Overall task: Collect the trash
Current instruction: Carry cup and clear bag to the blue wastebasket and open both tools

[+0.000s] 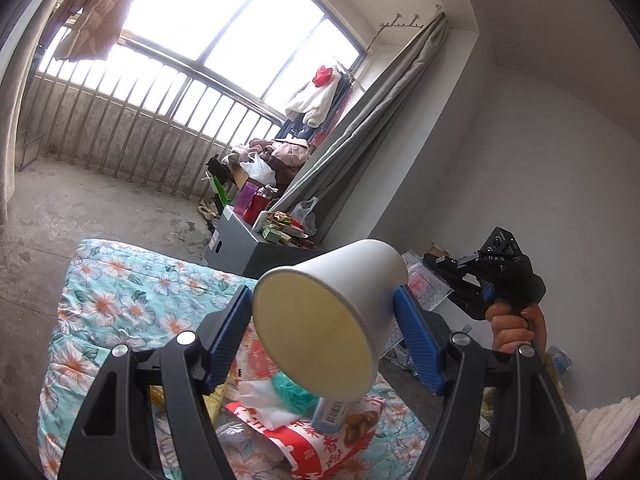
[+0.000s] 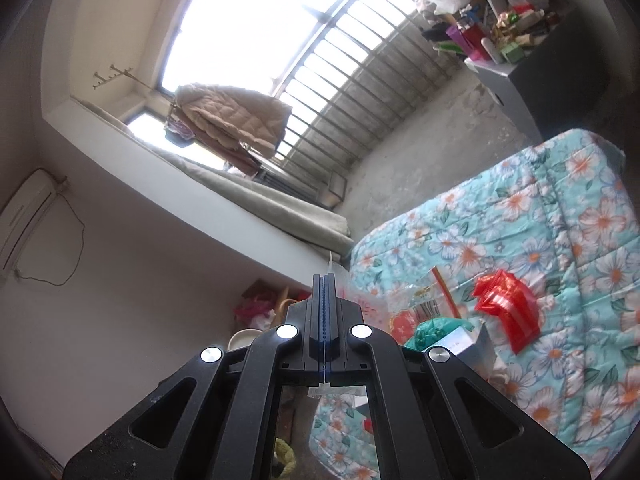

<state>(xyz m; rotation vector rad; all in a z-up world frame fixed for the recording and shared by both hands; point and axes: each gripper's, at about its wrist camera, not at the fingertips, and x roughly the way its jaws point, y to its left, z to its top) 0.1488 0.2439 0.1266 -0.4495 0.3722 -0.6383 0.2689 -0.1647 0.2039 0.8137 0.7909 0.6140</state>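
centrally, one white paper cup (image 1: 332, 316) sits clamped between the two blue pads (image 1: 418, 342) of the left gripper (image 1: 324, 336), tilted so that its open mouth faces the camera and its base points away; the jaws stand wide to span it. the cup is held in the air above the flowered quilt (image 1: 116, 296). below it lies a heap of litter: one red-and-white printed bag (image 1: 316, 446), one green crumpled piece (image 1: 286, 386), one white tissue (image 1: 260, 396) and one small barcoded box (image 1: 332, 416).

right gripper (image 2: 325, 300): jaws pressed fully together, pinching the thin edge of one clear plastic bag (image 2: 362, 298), which shows above and below the closed fingers. in the left view this tool appears at right, gripped by one hand (image 1: 516, 328) around its handle and raised beside the wall. it is canted, so the room appears tilted in its own view.

on the quilt to the right lie one red packet (image 2: 506, 300) and a clear printed wrapper (image 2: 426, 304). one grey cabinet (image 1: 244, 248) carries mixed clutter.
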